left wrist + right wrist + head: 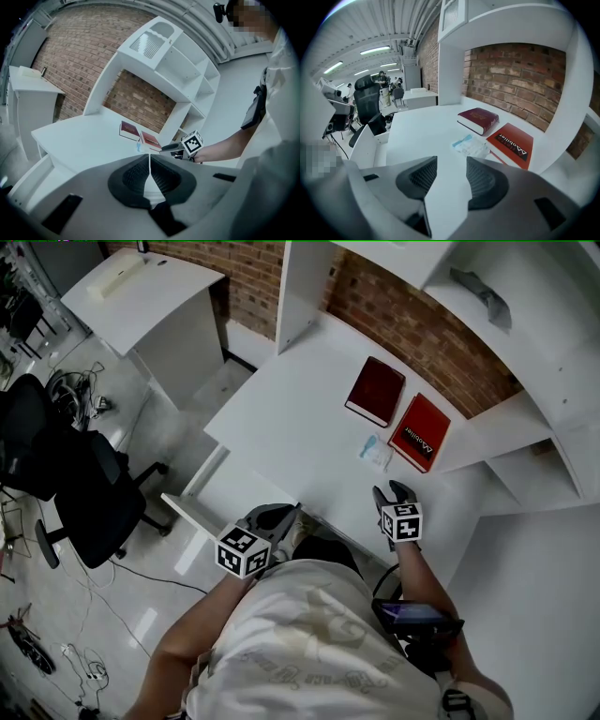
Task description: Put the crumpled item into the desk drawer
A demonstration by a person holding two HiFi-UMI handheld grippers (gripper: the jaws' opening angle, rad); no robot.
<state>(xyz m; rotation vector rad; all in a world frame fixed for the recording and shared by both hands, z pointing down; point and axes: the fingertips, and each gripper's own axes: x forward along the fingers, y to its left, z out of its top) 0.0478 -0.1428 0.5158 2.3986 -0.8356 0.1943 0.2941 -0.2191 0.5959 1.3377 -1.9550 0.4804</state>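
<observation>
In the head view the lettered red book lies on the white desk against the brick back wall, and the crumpled item, a pale scrap with a touch of blue, rests on the desktop just beside that book's long edge, on the side away from the wall. A dark red book lies close beside the lettered book, further along the wall. The right gripper hovers near the desk's front edge, on the person's side of the lettered book, its tips aimed towards the crumpled item and well short of it. The left gripper is further from the lettered book, at the desk's front edge beside the drawer, which stands pulled out. In the left gripper view the left claw's pads meet at their tips with nothing held between them; far ahead the crumpled item shows as a small pale spot touching the near side of the lettered book, with the right gripper reaching in just beside that book. In the right gripper view the right claw's jaws stand apart with only bare desktop in the gap; the crumpled item lies ahead of the tips, clear of both pads, against the left edge of the lettered book.
</observation>
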